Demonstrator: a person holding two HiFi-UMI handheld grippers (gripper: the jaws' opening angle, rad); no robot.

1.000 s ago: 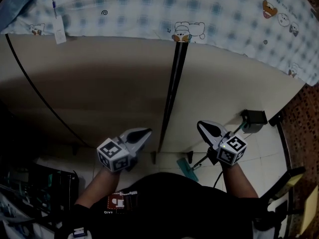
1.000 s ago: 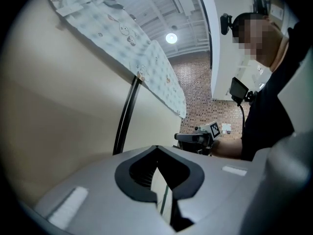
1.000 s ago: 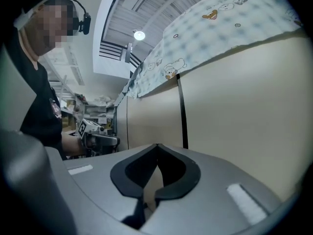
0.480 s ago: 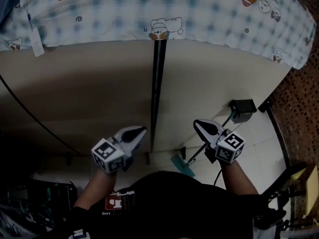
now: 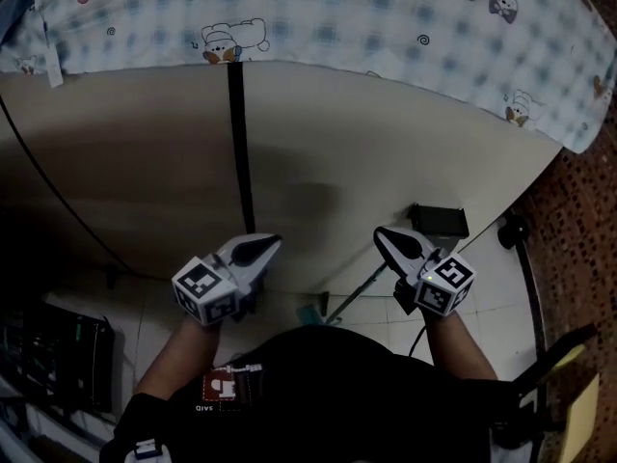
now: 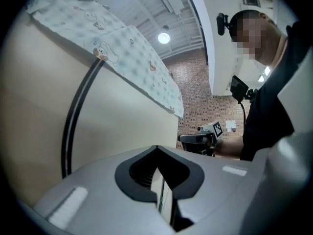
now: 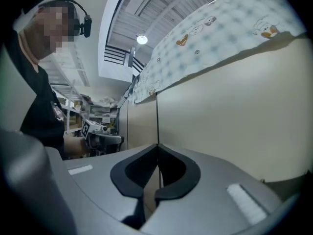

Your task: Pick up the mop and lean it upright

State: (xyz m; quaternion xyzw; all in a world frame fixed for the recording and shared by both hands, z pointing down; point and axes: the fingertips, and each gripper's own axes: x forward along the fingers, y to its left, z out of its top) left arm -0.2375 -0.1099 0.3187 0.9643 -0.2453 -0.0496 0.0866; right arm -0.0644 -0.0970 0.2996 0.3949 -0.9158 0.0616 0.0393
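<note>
The mop lies on the tiled floor below my hands in the head view. It is a thin pole point(image 5: 359, 291) with a teal piece point(image 5: 308, 313) at its near end, and it runs toward a dark box point(image 5: 439, 220) by the panel's foot. My left gripper point(image 5: 262, 246) is shut and empty, held level above the floor left of the pole. My right gripper point(image 5: 388, 239) is also shut and empty, above the pole's far part. Neither touches the mop. In the left gripper view the closed jaws point(image 6: 157, 165) face the beige panel.
A tall beige panel point(image 5: 386, 152) with a black vertical strip point(image 5: 239, 152) fills the front, with a checked cartoon cloth point(image 5: 337, 17) draped over its top. Patterned brick flooring point(image 5: 578, 239) lies to the right. A dark crate point(image 5: 58, 355) sits at the lower left.
Both grippers have travelled sideways to the right along the panel, still shut. The black strip has slid left in the head view, and the mop now lies nearer the middle.
</note>
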